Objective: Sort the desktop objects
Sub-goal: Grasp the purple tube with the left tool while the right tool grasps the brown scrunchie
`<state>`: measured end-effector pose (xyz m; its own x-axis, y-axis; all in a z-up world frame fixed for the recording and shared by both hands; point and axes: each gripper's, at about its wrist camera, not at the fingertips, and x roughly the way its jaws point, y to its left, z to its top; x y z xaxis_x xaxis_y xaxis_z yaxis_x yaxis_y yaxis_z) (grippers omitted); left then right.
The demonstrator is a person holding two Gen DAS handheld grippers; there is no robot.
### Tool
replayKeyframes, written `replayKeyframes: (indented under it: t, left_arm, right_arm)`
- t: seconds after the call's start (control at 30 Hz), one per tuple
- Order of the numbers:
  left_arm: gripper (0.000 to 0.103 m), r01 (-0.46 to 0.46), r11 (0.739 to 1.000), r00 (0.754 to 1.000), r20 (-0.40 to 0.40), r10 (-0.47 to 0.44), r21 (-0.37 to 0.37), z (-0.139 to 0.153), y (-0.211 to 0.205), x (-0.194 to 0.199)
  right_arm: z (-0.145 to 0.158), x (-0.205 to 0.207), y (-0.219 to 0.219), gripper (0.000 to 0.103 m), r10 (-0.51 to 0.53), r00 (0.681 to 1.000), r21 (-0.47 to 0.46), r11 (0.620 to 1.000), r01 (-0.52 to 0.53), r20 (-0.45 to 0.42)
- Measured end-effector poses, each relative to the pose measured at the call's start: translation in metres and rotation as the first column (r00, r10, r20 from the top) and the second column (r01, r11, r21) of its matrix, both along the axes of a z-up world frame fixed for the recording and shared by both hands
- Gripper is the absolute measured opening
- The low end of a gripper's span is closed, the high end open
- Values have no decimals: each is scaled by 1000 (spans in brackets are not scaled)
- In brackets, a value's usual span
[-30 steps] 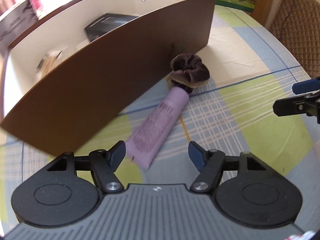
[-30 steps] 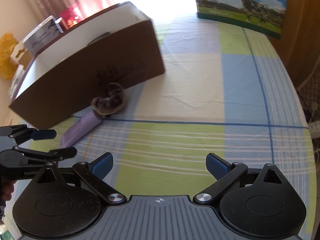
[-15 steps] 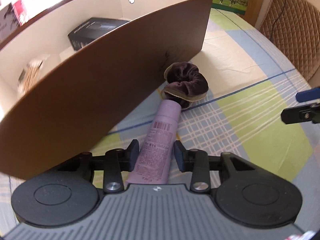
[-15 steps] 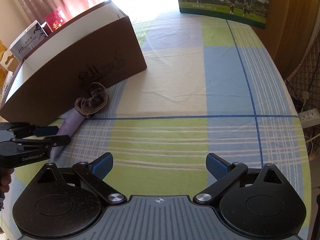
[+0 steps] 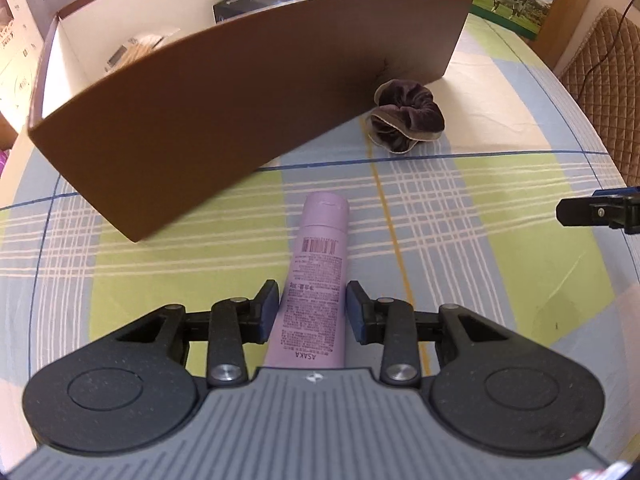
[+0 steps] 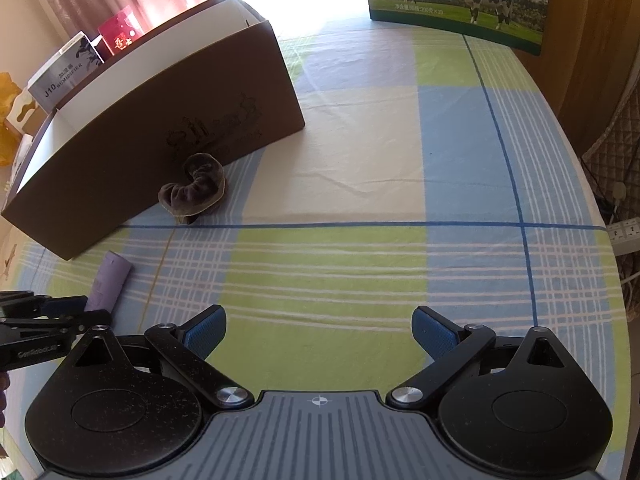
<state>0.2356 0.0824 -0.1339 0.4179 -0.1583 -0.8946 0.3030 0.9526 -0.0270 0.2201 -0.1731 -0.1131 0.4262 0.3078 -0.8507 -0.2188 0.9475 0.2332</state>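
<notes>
Left gripper (image 5: 312, 310) has its jaws clamped on the purple tube (image 5: 316, 280), center frame; right gripper (image 6: 318, 330) jaws apart, idle. Next up, probably lifting it into the brown box (image 5: 248, 92), upper left.

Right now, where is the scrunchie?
The scrunchie lies on the tablecloth against the front wall of the brown box, near its right end, beyond the purple tube.
</notes>
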Motion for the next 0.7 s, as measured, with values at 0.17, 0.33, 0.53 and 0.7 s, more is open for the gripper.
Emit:
replayKeyframes:
  t: [0.17, 0.33, 0.53, 0.7]
  left_arm:
    - [32, -5, 1000, 1000, 8, 5, 12, -4, -6, 8]
    - [29, -19, 1000, 1000, 20, 19, 17, -5, -8, 15]
    - [29, -128, 992, 992, 19, 127, 21, -6, 10, 12]
    - [29, -222, 974, 975, 18, 222, 37, -5, 33, 6]
  right_arm:
    - [1, -1, 0, 97, 5, 1000, 4, 1000, -5, 4]
    - [1, 2, 5, 97, 23, 1000, 9, 1000, -23, 10]
    - [3, 11, 29, 97, 105, 993, 22, 994, -107, 50]
    - [5, 25, 57, 97, 182, 978, 22, 982, -185, 105]
